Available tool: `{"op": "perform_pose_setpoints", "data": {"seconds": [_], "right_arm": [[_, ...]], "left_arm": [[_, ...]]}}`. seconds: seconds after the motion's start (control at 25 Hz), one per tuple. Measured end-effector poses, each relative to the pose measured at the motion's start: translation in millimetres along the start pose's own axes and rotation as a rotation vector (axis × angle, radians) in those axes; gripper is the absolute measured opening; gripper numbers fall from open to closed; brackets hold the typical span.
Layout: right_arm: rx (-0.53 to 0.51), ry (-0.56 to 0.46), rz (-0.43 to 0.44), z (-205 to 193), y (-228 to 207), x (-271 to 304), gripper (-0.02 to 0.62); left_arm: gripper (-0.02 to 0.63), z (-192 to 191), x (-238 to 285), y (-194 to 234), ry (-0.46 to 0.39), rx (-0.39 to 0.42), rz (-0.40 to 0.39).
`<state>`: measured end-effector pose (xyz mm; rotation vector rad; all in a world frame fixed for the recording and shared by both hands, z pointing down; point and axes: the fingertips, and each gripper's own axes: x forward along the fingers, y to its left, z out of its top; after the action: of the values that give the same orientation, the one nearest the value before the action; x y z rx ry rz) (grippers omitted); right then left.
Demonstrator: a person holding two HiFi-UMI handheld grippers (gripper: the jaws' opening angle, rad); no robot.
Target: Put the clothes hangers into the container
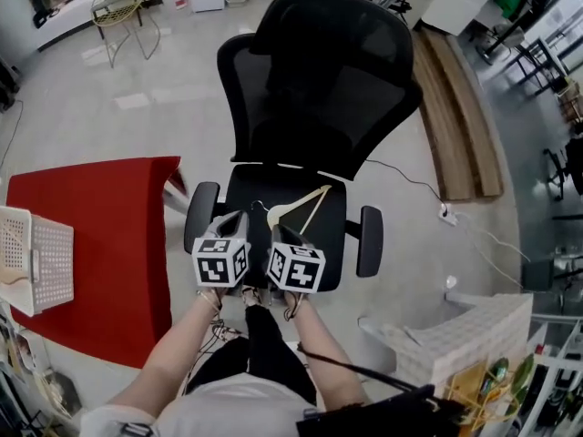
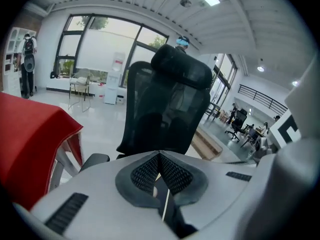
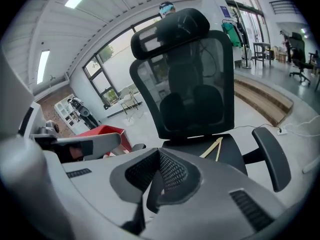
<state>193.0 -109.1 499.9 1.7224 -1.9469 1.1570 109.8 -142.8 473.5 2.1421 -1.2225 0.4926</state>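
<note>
- Black office chair [image 1: 319,89]: its seat lies just ahead of both claws.
- White slatted basket [image 1: 41,262]: on a red table [image 1: 109,244], well to the left of my left claw [image 1: 239,215].
- Left claw and right claw [image 1: 278,230]: jaws pressed together, both empty.
- Wooden clothes hanger [image 1: 301,208]: flat on the seat, just beyond the right claw. I should open wide first, then pinch one slim arm squarely.

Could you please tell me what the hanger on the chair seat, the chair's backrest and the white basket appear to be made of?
The hanger looks like pale, unpainted wood: light tan, matte bars. The backrest seems to be black mesh in a plastic frame, since light shows through it. The basket is probably white plastic, judging by its perforated walls.
</note>
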Motion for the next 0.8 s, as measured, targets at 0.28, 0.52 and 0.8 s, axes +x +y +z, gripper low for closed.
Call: {"op": "perform_pose_setpoints", "data": {"seconds": [0.28,0.52,0.8], "right_arm": [[0.143,0.056,-0.028,-36,-61,67,0.017],[0.201,0.117,-0.039,-87,-93,118,0.017],[0.186,0.228,-0.038,-142,-116,167,0.018]], "left_arm": [[0.000,-59,64,15,0.125,-0.013,-0.008],[0.000,-128,112,37,0.223,-0.019,-0.006],[0.000,-190,146,54,0.296,-0.051,-0.011]]}}
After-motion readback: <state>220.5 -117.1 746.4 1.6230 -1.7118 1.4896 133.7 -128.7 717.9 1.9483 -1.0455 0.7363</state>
